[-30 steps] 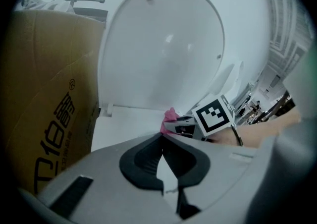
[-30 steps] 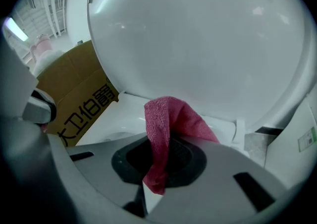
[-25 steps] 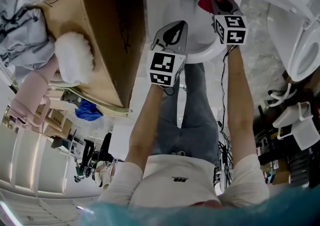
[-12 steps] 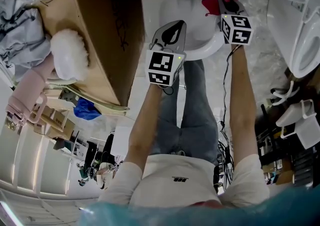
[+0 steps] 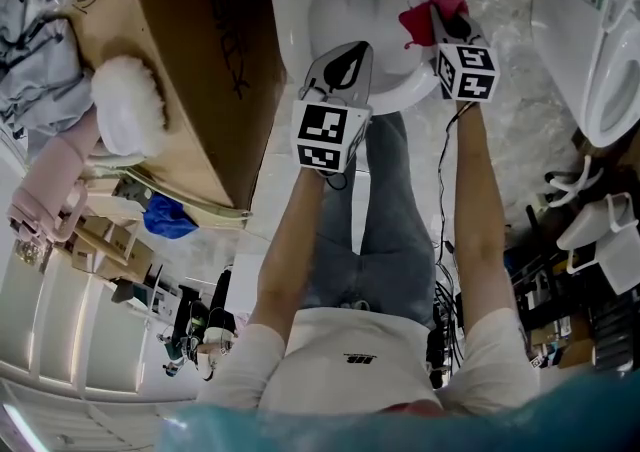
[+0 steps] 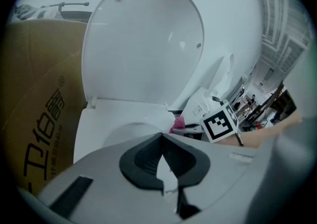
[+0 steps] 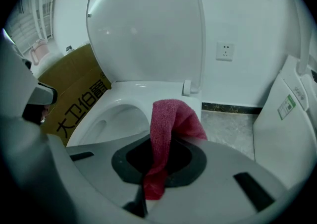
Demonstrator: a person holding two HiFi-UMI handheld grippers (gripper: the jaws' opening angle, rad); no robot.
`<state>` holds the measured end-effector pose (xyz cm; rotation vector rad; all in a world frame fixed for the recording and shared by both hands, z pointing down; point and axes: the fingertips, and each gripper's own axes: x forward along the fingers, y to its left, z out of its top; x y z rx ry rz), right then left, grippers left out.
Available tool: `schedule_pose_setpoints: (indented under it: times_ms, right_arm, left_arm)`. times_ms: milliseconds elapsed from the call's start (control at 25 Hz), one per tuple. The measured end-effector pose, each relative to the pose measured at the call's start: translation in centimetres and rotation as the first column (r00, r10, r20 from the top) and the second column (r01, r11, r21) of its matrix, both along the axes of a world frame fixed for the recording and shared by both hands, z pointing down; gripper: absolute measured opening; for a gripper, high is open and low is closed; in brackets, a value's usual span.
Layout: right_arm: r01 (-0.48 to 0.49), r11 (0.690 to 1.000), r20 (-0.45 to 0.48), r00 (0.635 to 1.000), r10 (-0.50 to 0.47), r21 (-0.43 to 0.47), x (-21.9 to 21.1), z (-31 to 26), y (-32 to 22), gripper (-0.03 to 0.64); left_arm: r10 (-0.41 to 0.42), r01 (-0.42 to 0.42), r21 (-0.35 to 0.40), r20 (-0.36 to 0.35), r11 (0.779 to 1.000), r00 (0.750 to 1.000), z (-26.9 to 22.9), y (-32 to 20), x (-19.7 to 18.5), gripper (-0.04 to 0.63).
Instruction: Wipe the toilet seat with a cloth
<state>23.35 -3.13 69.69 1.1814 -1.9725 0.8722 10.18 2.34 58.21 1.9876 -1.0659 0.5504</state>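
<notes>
- Sideways, room is tight on one flank: a cardboard box [image 5: 200, 70] stands just beside the left edge of the toilet seat [image 5: 300, 10], with only a thin gap between them.
- On the other flank, a strip of stone floor [image 5: 510, 90] lies open between the toilet and another white fixture [image 5: 590, 40] further right.
- Behind the bowl, the lid [image 7: 143, 25] stands raised and upright, closing off the far side; the right gripper view shows its hinge at the back of the seat.
- The near rim of the seat curves towards the person's legs, and both grippers reach over it from that side.
- The cloth [image 5: 425, 15], a red towelling one, sits at the right side of the seat ring. It is pinched in the right gripper [image 5: 440, 15].
- In the right gripper view, the jaws are clamped on the cloth's lower end. The rest stands up in a fold and flops forward over the jaw tips towards the seat.
- Whether the cloth presses on the seat cannot be told from these views.
- The left gripper [image 5: 350, 60] hangs over the front left part of the ring, well apart from the cloth.
- Its jaws meet at the tips with nothing between them; only the white seat shows through the gap behind the tips.
</notes>
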Motion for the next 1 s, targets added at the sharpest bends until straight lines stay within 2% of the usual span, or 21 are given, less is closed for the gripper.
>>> schedule_pose_setpoints:
  times_ms: [360, 1000]
  right_arm:
    - [-0.046, 0.999, 0.026, 0.999, 0.047, -0.025, 1.2, 0.2, 3.5, 0.021]
    - [-0.068, 0.995, 0.036, 0.997, 0.07, -0.069, 2.0, 0.4, 10.1, 0.02]
  left_arm:
    - [0.017, -0.017, 0.004, 0.005, 1.0, 1.0, -0.1, 1.1, 0.9, 0.011]
    - [0.039, -0.039, -0.009, 0.01, 0.999, 0.999, 0.0, 4.8, 1.8, 0.011]
